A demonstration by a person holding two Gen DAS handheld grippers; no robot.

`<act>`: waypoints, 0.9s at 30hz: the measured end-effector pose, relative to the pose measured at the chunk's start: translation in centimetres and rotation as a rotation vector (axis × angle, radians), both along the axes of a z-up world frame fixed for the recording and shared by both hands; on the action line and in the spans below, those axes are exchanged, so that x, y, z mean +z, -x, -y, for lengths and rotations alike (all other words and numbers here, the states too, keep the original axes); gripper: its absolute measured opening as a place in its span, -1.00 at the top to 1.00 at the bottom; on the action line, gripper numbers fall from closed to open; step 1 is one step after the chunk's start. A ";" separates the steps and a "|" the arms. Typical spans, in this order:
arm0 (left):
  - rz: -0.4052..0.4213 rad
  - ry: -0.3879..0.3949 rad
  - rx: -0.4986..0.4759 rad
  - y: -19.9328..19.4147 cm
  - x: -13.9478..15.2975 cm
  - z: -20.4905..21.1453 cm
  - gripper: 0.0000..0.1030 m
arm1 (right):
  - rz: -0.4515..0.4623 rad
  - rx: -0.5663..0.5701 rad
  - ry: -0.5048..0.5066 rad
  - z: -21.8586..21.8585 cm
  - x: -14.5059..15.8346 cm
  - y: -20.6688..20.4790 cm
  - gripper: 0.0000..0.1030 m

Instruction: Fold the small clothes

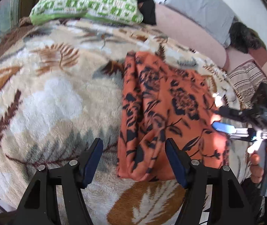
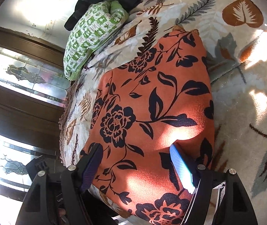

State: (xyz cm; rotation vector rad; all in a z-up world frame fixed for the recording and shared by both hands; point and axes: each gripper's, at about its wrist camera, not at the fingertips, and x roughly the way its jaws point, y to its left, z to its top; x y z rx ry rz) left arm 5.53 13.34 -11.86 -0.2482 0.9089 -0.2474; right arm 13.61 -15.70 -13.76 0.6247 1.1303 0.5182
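An orange garment with dark floral print [image 1: 163,108] lies folded into a long rectangle on the leaf-patterned blanket [image 1: 49,97]. My left gripper [image 1: 133,146] is open above the garment's near left corner, and its pads touch nothing. At the garment's right edge my right gripper [image 1: 216,119], held by a hand [image 1: 259,166], points in toward the cloth. In the right wrist view the garment [image 2: 152,103] fills the middle, smooth on top. My right gripper [image 2: 135,150] stands open just over its near end, with cloth below the fingers but not pinched.
A green-and-white pillow [image 1: 84,3] and a black garment [image 1: 146,1] lie at the far end of the blanket. A grey pillow [image 1: 199,5] and pink cushion [image 1: 186,31] line the back right. A dark wooden cabinet with glass panels [image 2: 20,75] stands past the bed's edge.
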 end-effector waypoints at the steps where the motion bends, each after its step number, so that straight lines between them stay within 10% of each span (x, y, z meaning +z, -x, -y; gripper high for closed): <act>1: 0.017 0.017 -0.008 0.1 0.4 -0.1 -0.36 | -0.001 0.000 -0.001 0.0 0.0 0.0 -0.49; 8: -0.092 -0.076 -0.018 -0.7 -2.4 0.6 -0.40 | 0.001 0.013 0.015 -0.6 0.1 -0.2 -0.56; 22: 0.090 0.051 -0.041 -1.7 3.6 1.5 -0.40 | -0.029 0.046 -0.018 -0.2 0.8 -0.9 -0.59; 27: 0.032 -0.018 -0.027 -5.4 1.7 3.1 -0.41 | 0.029 0.008 -0.113 1.3 2.8 -2.0 -0.59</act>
